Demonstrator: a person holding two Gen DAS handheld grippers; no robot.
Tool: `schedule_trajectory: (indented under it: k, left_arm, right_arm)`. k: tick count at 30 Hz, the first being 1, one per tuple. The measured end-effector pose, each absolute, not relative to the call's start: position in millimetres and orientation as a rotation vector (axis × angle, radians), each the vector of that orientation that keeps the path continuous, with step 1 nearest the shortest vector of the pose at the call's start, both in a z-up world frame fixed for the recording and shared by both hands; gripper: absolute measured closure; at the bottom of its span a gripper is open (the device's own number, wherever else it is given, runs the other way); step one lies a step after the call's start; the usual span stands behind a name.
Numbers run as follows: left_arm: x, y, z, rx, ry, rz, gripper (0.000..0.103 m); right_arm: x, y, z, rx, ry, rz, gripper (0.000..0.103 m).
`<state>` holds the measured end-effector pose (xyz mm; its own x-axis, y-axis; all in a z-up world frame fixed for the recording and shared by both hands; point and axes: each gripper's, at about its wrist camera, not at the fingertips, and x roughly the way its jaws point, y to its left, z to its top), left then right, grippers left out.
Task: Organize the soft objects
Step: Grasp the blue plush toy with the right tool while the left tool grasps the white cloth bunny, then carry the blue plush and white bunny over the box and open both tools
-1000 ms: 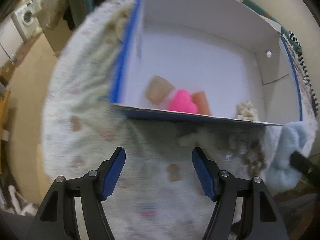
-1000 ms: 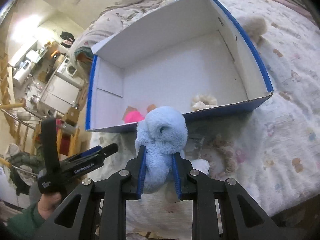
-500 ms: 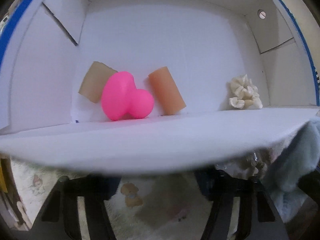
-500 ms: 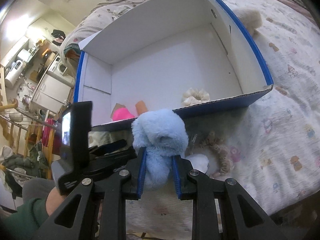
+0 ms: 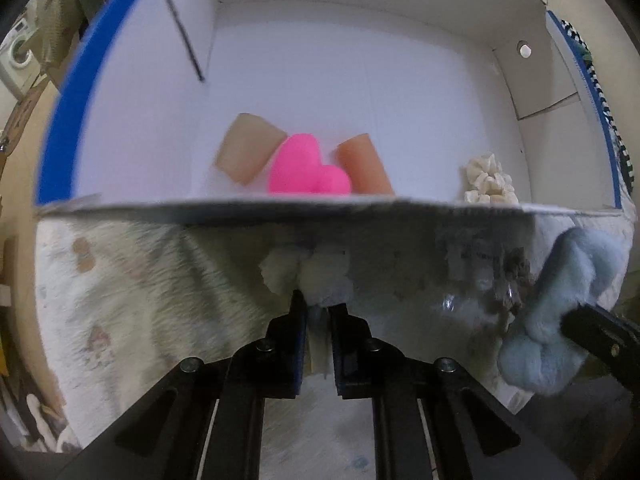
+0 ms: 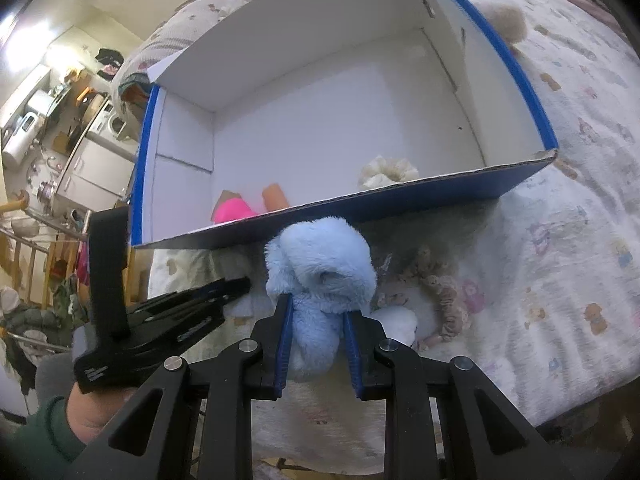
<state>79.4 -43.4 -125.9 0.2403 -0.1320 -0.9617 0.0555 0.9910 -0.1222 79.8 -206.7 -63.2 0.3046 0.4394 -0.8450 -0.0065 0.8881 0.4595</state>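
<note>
A white box with blue outer walls (image 5: 280,208) (image 6: 440,196) stands on the bed. It holds a pink heart (image 5: 306,170) (image 6: 234,210), two tan cylinders (image 5: 250,154) (image 5: 362,162) and a cream scrunchie (image 5: 488,180) (image 6: 388,170). My left gripper (image 5: 318,300) (image 6: 236,286) is shut on a white fluffy scrunchie (image 5: 308,272) just in front of the box's near wall. My right gripper (image 6: 316,308) is shut on a light blue fluffy scrunchie (image 6: 320,276) (image 5: 560,304), held in front of the box to the right of the left gripper.
A beige ruffled scrunchie (image 6: 444,292) and a white fluffy object (image 6: 396,320) lie on the patterned blanket (image 6: 560,240) near the right gripper. A tan fluffy ball (image 6: 506,20) lies beyond the box. The bed edge drops off at left toward furniture and a washing machine (image 5: 16,56).
My left gripper went from open over the blanket, dipped below the box wall, and is now shut on the white fluffy scrunchie. The right gripper has barely moved with the blue scrunchie.
</note>
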Motion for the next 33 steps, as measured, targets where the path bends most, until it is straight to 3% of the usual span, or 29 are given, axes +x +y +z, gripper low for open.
schedule_trajectory:
  k: [18,33]
  left_arm:
    - [18.5,5.2,-82.8,-0.027,1.227,-0.041,0.093]
    - [13.6,4.1,32.1,-0.016,0.927,-0.002,0.093]
  right_arm:
    - [75.7,-176.7,-65.7,0.333,1.256,0.366,0.077]
    - [68.4,-194.7,3.0,0.414,1.018,0.463,0.077]
